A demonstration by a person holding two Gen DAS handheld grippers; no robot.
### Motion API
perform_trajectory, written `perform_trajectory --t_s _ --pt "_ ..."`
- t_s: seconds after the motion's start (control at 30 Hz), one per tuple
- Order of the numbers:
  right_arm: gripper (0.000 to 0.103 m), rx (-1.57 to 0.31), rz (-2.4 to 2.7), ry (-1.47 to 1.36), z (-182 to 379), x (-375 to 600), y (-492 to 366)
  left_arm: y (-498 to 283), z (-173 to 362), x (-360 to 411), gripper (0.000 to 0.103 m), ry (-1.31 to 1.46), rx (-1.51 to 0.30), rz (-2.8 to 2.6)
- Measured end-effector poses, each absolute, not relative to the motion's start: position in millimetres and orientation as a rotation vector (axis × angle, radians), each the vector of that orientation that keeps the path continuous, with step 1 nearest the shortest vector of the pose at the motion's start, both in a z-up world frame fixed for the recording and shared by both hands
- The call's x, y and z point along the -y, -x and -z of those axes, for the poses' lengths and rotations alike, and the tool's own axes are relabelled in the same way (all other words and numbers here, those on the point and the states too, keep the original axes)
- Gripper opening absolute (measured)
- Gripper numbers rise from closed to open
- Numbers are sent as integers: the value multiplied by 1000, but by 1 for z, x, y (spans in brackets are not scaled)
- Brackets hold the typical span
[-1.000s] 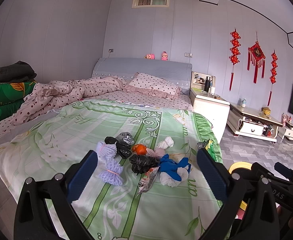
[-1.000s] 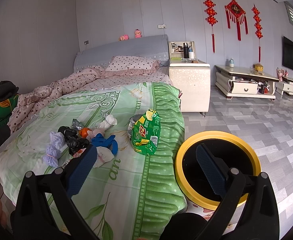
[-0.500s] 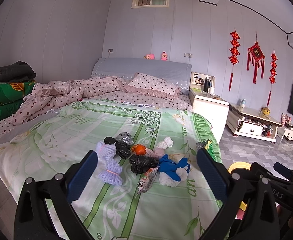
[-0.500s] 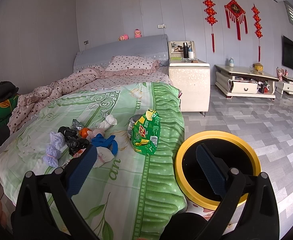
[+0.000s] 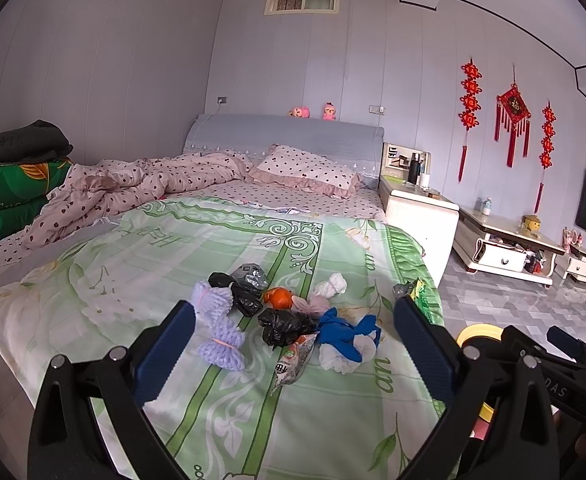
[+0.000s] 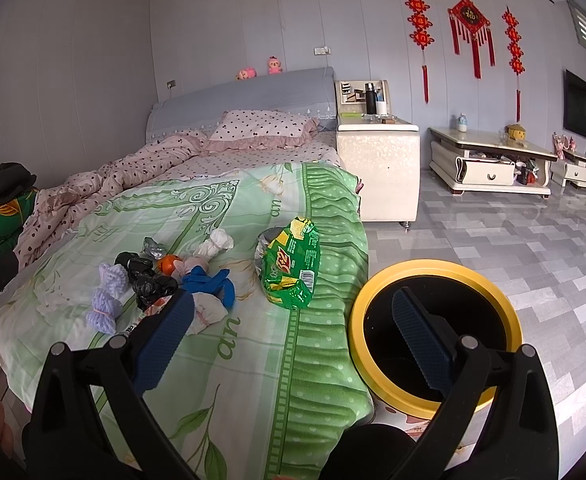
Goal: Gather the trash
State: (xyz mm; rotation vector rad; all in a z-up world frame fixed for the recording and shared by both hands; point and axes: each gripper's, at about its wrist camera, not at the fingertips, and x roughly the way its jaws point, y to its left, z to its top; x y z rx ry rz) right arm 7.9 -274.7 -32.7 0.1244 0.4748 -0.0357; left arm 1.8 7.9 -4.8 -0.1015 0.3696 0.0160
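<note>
With both the left tongs (image 5: 293, 344) and right tongs (image 6: 293, 328) wide open and empty, lower one squarely over a single item in the trash pile (image 5: 289, 320) on the bed (image 5: 133, 264), probably soft wrappers, then carry it to the yellow-rimmed bin (image 6: 433, 272) beside it.

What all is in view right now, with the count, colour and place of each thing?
green snack bag: one, green, right edge of bed
trash bin: one, yellow rim, floor beside bed
black bags: two, black, mid pile
lilac bundles: two, lilac, left of pile
blue cloth: one, blue, over white wad
orange ball: one, orange, pile centre
bed cover: one, green floral, on bed
nightstand: one, white, beside bed
left gripper: open, above pile
right gripper: open, between bed and bin
</note>
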Motion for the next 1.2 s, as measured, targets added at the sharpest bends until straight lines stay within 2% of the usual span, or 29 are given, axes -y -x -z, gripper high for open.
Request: perform_trajectory --t_s 0.27,0.57,1.2 --pt "95 -484 37 -125 42 274 -13 -3 5 -5 96 100 -378 -21" --pt "95 -515 33 -123 48 278 -27 -30 23 -16 96 156 -494 -50" --pt "95 -631 46 -33 80 286 -115 -98 74 -48 96 49 -690 -119"
